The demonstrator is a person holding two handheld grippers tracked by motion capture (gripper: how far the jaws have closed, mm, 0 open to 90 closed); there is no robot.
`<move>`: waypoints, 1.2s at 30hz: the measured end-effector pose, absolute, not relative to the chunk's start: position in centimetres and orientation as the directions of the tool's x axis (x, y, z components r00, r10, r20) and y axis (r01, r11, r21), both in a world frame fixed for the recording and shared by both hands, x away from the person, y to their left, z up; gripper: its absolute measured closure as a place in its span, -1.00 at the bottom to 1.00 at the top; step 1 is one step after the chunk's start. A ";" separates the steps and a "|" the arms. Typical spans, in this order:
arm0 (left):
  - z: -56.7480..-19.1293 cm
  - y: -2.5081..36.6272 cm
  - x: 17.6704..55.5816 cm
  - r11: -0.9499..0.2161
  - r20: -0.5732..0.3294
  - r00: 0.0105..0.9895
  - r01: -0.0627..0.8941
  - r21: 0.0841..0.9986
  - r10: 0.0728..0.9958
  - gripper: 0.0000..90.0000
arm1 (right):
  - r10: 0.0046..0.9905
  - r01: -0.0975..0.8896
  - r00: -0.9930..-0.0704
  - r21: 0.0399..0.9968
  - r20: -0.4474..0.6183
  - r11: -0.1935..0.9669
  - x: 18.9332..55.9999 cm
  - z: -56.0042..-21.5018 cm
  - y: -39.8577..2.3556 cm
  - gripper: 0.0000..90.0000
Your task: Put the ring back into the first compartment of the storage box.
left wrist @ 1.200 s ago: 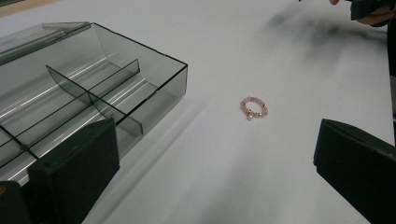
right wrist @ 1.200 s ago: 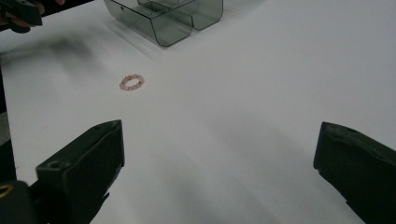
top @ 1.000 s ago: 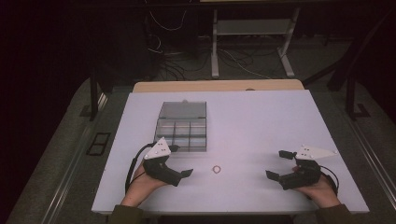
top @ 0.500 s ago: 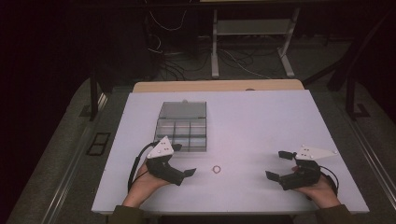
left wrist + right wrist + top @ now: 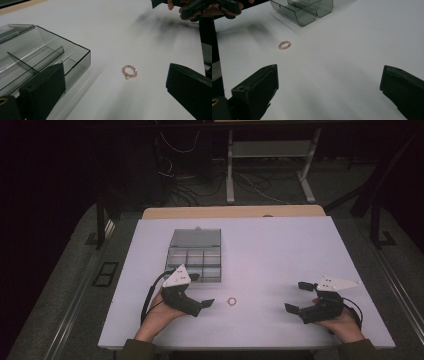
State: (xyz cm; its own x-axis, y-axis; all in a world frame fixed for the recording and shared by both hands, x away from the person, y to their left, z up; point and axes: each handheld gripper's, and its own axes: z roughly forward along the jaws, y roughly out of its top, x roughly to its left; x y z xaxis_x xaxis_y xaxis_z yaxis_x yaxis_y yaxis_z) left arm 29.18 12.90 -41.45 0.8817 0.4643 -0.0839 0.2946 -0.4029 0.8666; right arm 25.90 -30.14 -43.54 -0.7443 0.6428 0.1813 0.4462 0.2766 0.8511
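A small pink bead ring lies on the white table, seen also as the ring and the ring. A smoky clear compartment box stands behind it with its lid folded back; its near corner is the box and the box. My left gripper is open just left of the ring, which lies ahead between its jaws. My right gripper is open and empty, well to the right of the ring.
The table's front edge runs just below both hands. Beyond the far edge are a wooden strip, a dark floor with cables and a desk frame.
My left gripper has crept a little to the right, toward the ring. The right gripper, the ring and the box have stayed put.
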 end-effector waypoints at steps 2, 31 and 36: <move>-41.4 12.6 29.3 -0.405 -0.081 0.884 0.290 0.867 0.460 -0.94 | 0.643 0.448 -0.744 0.851 0.183 0.275 25.9 -43.5 -30.1 -0.96; -41.3 11.1 30.7 -0.393 -0.102 0.894 0.291 0.872 0.435 -0.48 | 0.646 0.458 -0.738 0.848 0.196 0.266 25.9 -43.6 -30.3 -0.96; -41.2 10.9 31.0 -0.389 -0.117 0.900 0.295 0.873 0.419 -0.38 | 0.647 0.461 -0.736 0.847 0.199 0.264 25.9 -43.6 -30.3 -0.96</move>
